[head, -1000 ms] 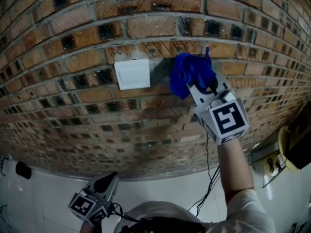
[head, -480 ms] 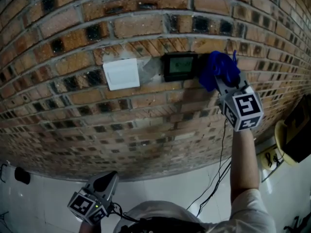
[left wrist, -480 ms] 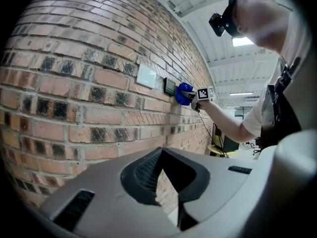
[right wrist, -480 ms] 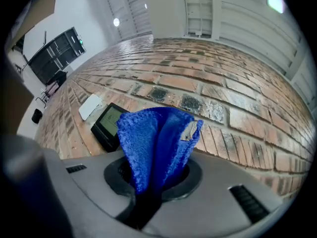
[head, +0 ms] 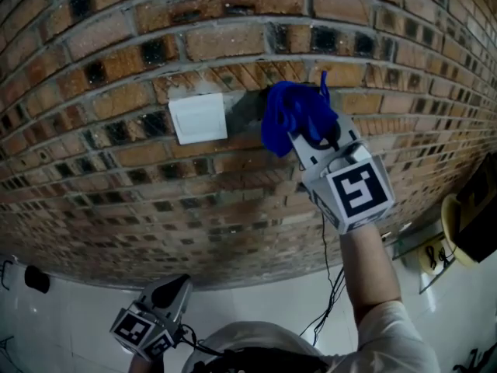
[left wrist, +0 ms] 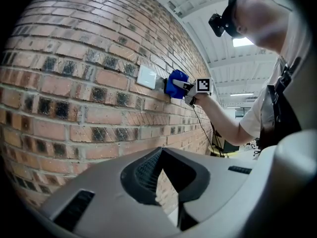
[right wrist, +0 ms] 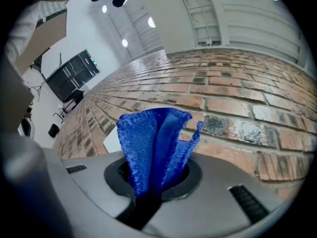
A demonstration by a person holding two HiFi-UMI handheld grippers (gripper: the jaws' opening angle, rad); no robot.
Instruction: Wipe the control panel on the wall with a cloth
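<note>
My right gripper (head: pixel 312 136) is raised to the brick wall (head: pixel 116 61) and shut on a bunched blue cloth (head: pixel 295 117). The cloth presses on the wall just right of a white switch plate (head: pixel 198 118) and covers the control panel, which is hidden. In the right gripper view the cloth (right wrist: pixel 153 138) stands up out of the shut jaws of the right gripper (right wrist: pixel 151 185), with the white plate (right wrist: pixel 111 142) behind it. My left gripper (head: pixel 167 295) hangs low, away from the wall, shut and holding nothing. The left gripper view shows the left gripper (left wrist: pixel 167 185) and, far off, the cloth (left wrist: pixel 176 83).
A black cable (head: pixel 330 282) hangs down the wall beside my right forearm. A yellow-and-black object (head: pixel 460 231) sits at the right edge, above a small shelf. A dark object (head: pixel 36 276) lies low at the left on the white surface.
Half a second ago the right gripper held the cloth to the right of the uncovered dark panel. It has since swept back left, and the cloth covers the panel again. The left gripper has stayed put.
</note>
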